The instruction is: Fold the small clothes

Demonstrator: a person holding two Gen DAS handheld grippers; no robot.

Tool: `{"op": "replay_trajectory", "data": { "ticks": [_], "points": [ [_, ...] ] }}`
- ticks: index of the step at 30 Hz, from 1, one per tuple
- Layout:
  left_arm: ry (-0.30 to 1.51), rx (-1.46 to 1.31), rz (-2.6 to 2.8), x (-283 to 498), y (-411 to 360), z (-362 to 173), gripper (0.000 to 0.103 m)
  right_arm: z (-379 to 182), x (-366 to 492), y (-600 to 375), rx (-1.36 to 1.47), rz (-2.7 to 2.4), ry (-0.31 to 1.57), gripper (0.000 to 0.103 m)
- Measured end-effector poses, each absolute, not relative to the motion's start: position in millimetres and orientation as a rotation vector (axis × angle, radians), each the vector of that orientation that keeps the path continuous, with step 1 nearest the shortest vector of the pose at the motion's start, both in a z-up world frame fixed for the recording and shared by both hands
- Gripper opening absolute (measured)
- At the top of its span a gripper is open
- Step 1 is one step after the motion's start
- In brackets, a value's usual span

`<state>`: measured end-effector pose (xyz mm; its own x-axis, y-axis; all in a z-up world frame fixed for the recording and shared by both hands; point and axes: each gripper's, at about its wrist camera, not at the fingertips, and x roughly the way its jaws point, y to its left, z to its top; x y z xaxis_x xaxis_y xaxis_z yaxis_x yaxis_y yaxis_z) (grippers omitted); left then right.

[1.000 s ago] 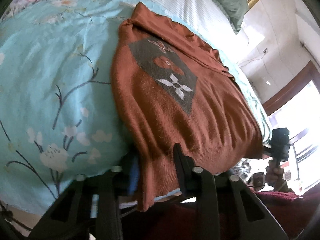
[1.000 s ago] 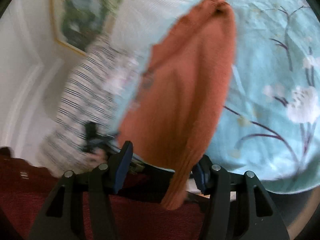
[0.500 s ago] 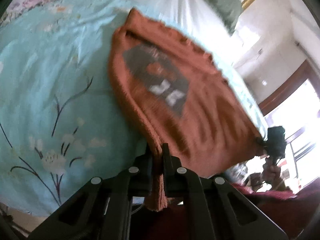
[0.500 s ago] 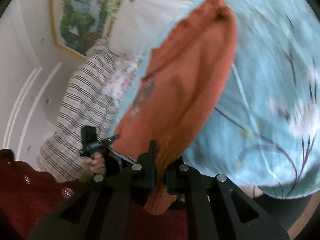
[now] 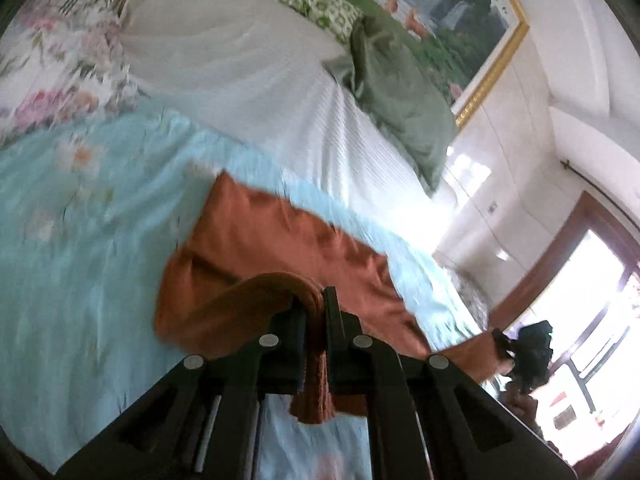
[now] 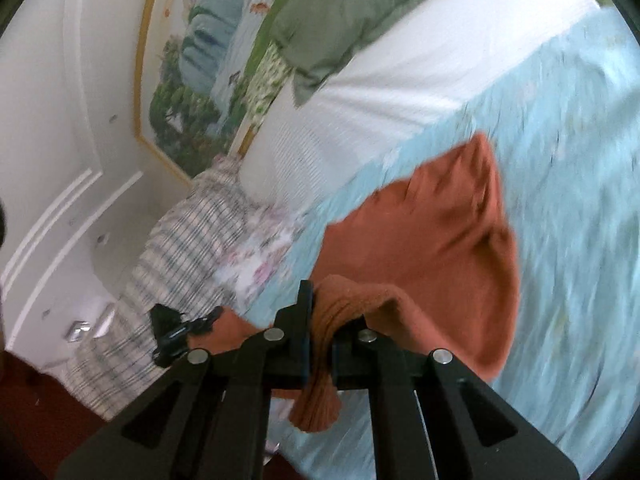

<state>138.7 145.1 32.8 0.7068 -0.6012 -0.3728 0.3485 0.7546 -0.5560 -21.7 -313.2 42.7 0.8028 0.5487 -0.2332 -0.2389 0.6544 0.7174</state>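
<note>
The left hand-held gripper (image 5: 316, 312) is clamped on one ribbed hem corner of the rust-orange sweater (image 5: 280, 236), and the right hand-held gripper (image 6: 320, 312) is clamped on the other. The knit is lifted at that edge and doubles over itself, its far part resting on the bed (image 5: 80, 260) with a pale-blue floral cover. Beyond lie a white quilt (image 5: 240, 64), a green pillow (image 5: 400, 100) and a gold-framed landscape painting (image 5: 460, 4).

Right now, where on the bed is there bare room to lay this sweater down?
The light blue floral cover lies bare beside the rust sweater, and the white striped sheet is free between sweater and pillows. It is crowded at the head: green pillow, striped bedding.
</note>
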Motion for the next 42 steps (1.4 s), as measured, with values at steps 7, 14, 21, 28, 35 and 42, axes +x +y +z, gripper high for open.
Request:
{"op": "replay_trajectory", "data": {
  "ticks": [7, 14, 21, 28, 35, 42],
  "points": [
    [0.567, -0.436, -0.407, 242, 121, 51, 0.005, 52, 74, -345, 0.652, 0.309, 0.551, 0.008],
    [0.641, -0.415, -0.34, 335, 102, 29, 0.005, 36, 149, -370, 0.676, 0.249, 0.608, 0.008],
    [0.756, -0.413, -0.275, 396, 94, -21, 0.006, 0, 203, -371, 0.62, 0.16, 0.756, 0.008],
    [0.865, -0.424, -0.26, 409, 96, -56, 0.01, -29, 193, -382, 0.706, 0.072, 0.835, 0.016],
    [0.913, -0.322, -0.491, 341, 50, -53, 0.021, 3, 156, -325, 0.508, 0.191, 0.788, 0.021],
    [1.032, -0.176, -0.569, 360, -5, -80, 0.022, -31, 201, -266, 0.303, 0.317, 0.99, 0.016]
  ]
}}
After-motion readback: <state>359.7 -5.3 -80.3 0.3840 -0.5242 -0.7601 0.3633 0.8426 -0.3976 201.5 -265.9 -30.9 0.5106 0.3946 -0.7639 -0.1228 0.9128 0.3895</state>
